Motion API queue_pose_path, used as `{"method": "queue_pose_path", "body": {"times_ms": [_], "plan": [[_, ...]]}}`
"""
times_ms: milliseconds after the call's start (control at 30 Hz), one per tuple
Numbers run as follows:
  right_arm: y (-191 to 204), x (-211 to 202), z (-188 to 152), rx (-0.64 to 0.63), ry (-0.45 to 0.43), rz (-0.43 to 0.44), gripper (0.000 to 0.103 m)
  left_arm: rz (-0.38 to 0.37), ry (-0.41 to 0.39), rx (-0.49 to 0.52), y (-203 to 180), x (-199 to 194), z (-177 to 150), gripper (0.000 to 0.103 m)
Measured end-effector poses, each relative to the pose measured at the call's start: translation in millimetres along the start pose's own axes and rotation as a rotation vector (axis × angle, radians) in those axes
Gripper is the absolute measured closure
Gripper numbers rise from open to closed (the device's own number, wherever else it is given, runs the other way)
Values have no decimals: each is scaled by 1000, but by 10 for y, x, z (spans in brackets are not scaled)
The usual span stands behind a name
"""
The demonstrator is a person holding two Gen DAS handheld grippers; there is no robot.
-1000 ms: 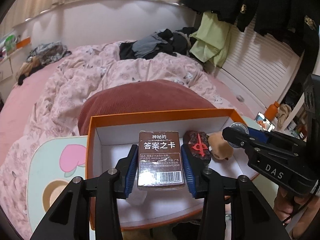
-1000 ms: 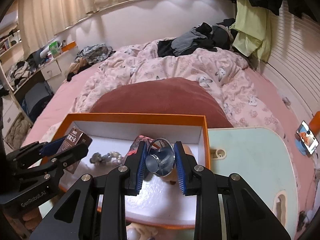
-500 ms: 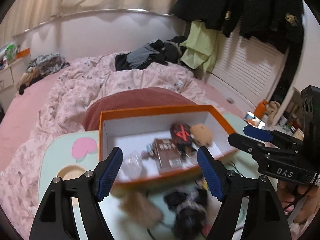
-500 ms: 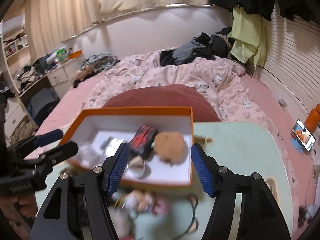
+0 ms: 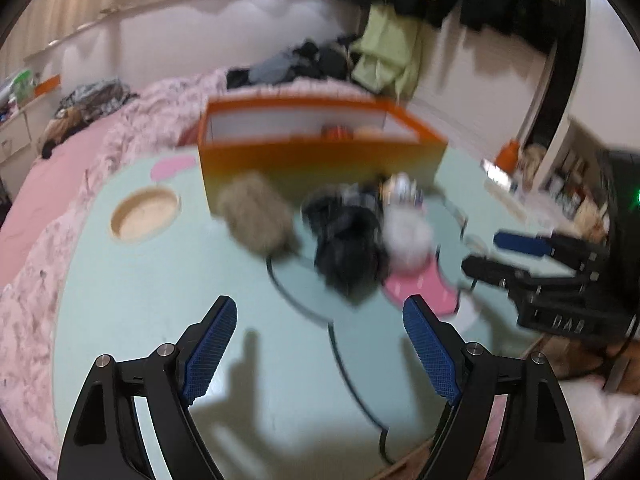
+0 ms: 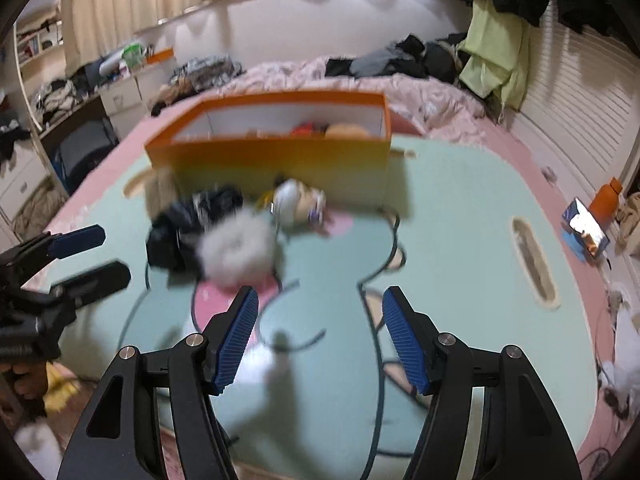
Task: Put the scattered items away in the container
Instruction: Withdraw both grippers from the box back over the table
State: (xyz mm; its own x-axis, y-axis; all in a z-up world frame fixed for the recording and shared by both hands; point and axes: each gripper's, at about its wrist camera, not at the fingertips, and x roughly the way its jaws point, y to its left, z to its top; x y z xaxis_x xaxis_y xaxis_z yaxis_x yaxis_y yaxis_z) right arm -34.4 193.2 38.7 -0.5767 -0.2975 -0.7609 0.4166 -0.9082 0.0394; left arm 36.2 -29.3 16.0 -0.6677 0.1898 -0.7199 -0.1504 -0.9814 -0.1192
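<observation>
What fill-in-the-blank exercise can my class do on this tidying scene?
1. The box that collects the items is ____ in colour.
2. The white fluffy item lies ____ the box, on the table.
3. Between the pads of the right hand-held gripper there is ____.
4. The black bundle lies between the white fluffy item and the ____ furry item.

Missing words: orange; outside; nothing; tan

Dim indoor light, heavy motion blur
</observation>
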Motion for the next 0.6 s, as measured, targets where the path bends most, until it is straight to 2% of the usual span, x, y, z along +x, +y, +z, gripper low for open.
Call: {"method": "queue_pose_path", "body": {"times_ms": [100,167,200,233,267,400,433,600], "plan": [[-17,57,-32,4,27,-16,38,34,-3,28,-60,86,-75,17],[-46,67,-42,12,34,-21,38,58,2,58,-111,113,-92,15],[-63,81,-47,18,39,-26,38,72,1,75,-142,129,-108,10],[-75,87,-53,20,40,-34,32,84,-4,84,-169,140,-128,3],[-78,92,-65,21,40,-42,23,86,-4,86,-183,147,-143,2],[-82,130,-120,19,54,-79,7,81,-2,88,-187,142,-129,1],[-93,146,-122,20,64,-80,0,81,-3,88,-191,137,-127,1],[-102,129,-130,16,62,-81,0,80,-6,88,-184,130,-114,1]]}}
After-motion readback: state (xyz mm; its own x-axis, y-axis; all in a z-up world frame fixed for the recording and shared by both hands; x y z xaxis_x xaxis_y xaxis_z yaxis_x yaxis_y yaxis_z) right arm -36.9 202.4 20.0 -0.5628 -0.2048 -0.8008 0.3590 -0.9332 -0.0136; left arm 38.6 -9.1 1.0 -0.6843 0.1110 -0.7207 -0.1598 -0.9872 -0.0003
